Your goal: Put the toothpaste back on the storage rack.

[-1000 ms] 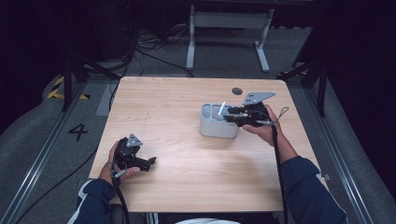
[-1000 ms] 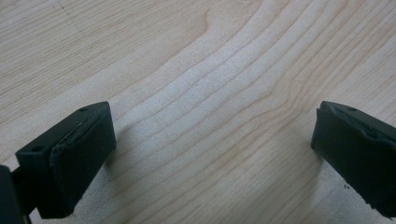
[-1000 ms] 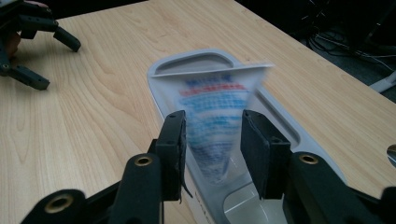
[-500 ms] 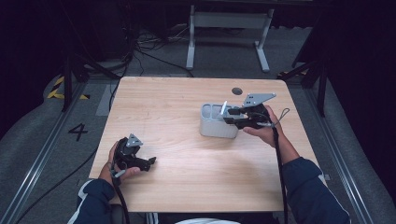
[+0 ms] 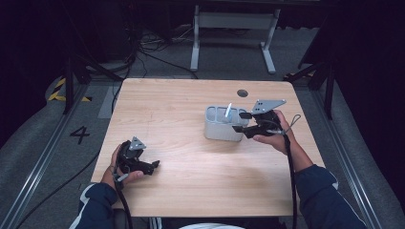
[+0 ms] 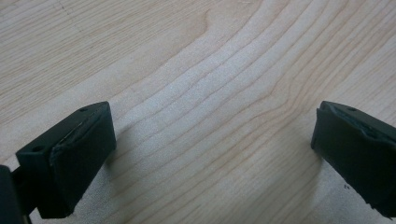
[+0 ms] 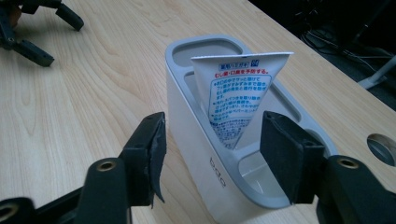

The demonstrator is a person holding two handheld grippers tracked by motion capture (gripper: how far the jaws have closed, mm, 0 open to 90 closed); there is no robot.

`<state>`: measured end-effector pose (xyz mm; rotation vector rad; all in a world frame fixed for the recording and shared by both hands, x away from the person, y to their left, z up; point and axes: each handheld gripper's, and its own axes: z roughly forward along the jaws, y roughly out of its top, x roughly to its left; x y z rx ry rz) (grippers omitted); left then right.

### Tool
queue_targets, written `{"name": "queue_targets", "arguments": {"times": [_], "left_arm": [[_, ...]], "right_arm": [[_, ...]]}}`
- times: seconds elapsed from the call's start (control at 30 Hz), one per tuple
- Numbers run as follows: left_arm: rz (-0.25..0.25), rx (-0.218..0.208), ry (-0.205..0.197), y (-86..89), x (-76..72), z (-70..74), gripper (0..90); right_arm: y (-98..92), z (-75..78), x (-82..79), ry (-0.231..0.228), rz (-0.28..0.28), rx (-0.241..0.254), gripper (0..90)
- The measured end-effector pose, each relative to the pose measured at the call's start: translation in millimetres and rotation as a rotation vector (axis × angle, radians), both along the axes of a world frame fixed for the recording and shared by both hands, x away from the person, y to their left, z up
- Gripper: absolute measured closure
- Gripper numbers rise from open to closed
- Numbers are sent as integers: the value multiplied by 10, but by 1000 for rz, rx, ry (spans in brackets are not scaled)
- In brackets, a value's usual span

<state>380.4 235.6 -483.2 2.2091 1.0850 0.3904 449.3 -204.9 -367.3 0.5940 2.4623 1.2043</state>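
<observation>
High view: a wooden table [image 5: 191, 119] with a grey holder [image 5: 223, 125] standing right of centre. A white tube [image 5: 228, 112] stands in the holder's middle compartment, its flat crimped end up, tilted slightly toward 1 o'clock. At 3 o'clock of the holder, the right gripper [image 5: 241, 122] is held level and points toward 9 o'clock, its tips at the holder's near end. A round hole [image 5: 242, 93] in the tabletop lies at about 1 o'clock of the holder. At 7 o'clock of the holder, well apart, the left gripper [image 5: 154, 165] rests low over the bare wood.

Right gripper view: the tube [image 7: 240, 98], printed in blue and red, leans in its compartment of the holder [image 7: 196, 135]. The jaws have just been opening; they now stand partly apart on either side of the holder's end, pads clear of the tube.

Left gripper view: the jaws stand wide with bare table [image 6: 210, 93] between them.
</observation>
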Motion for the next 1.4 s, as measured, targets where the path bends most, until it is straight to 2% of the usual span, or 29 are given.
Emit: {"name": "queue_targets", "arguments": {"times": [0.37,0.9,1.4], "left_arm": [[0,0,0,0,0,0,2],[0,0,0,0,0,0,2],[1,1,0,0,0,0,2]], "right_arm": [[-160,21,-128,-30,-36,-36,306],[-363,-67,-281,-48,-63,-105,283],[-638,-272,-416,-39,-116,-173,258]]}}
